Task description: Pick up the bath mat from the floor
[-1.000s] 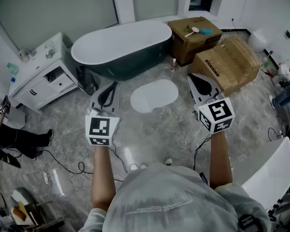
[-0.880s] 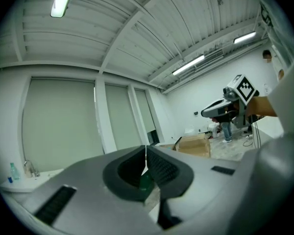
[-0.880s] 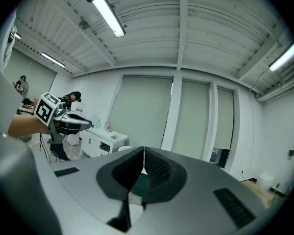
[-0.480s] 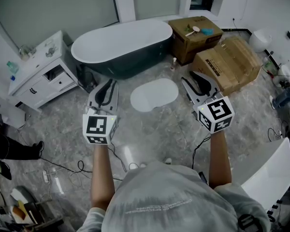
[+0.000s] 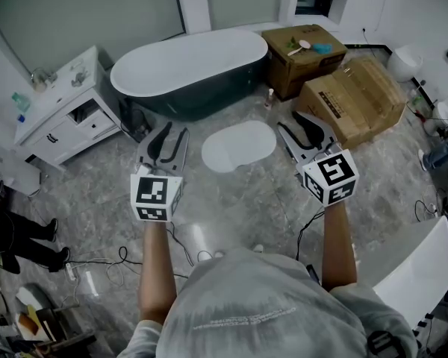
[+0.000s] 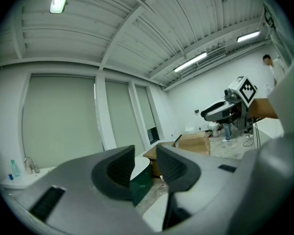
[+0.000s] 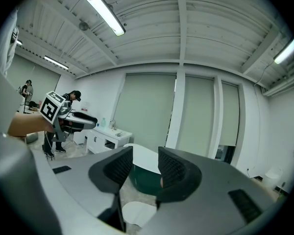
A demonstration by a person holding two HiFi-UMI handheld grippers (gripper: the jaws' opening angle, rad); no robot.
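Now both tools open, empty.
My left tool [image 5: 172, 131] has just spread wide, my right tool [image 5: 293, 122] partway; the bath mat [image 5: 237, 146] lies flat on the floor [image 5: 231, 203] ahead, untouched, so I can reach down.

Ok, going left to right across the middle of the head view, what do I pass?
White cabinet → left gripper → bath mat → right gripper. Both grippers' jaws have just been opening, with nothing between them.

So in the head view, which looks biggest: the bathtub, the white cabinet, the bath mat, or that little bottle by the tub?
Largest to smallest:
1. bathtub
2. white cabinet
3. bath mat
4. bottle
None sits near enough to the camera to mislead.
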